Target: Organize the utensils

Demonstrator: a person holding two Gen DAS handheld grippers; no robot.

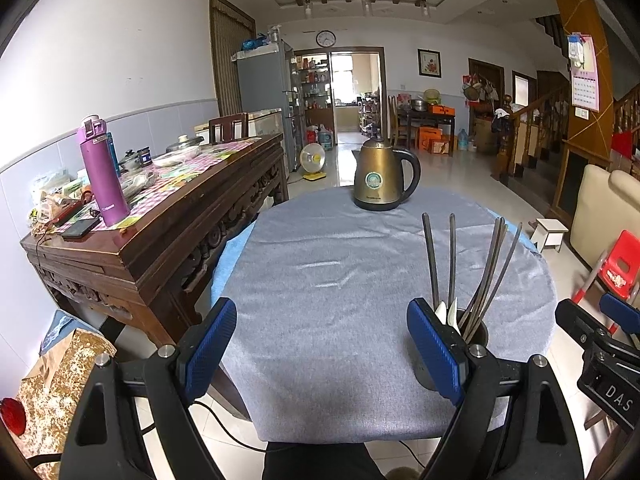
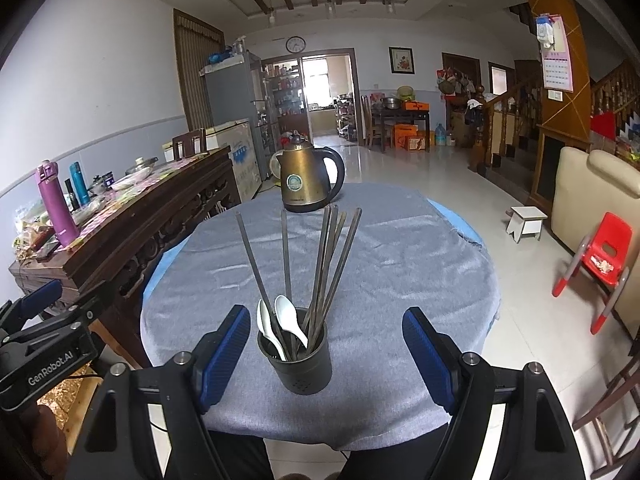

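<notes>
A dark round utensil holder [image 2: 306, 366] stands upright near the front edge of the grey-clothed round table [image 2: 400, 264]. It holds several long dark chopsticks [image 2: 326, 260] and two white spoons [image 2: 289, 318]. My right gripper [image 2: 326, 356] is open; the holder sits in the gap between its blue pads [image 2: 224, 354], and neither pad touches it. My left gripper [image 1: 322, 350] is open and empty over bare cloth to the left of the holder [image 1: 478, 334], which its right pad partly hides. The chopsticks [image 1: 486, 276] rise above that pad.
A bronze electric kettle [image 2: 308, 180] stands at the table's far edge. A carved wooden sideboard [image 1: 160, 236] with a purple flask [image 1: 102, 176] and clutter runs along the left. A red child's chair [image 2: 604, 256] and a small white stool [image 2: 526, 222] stand on the tiled floor to the right.
</notes>
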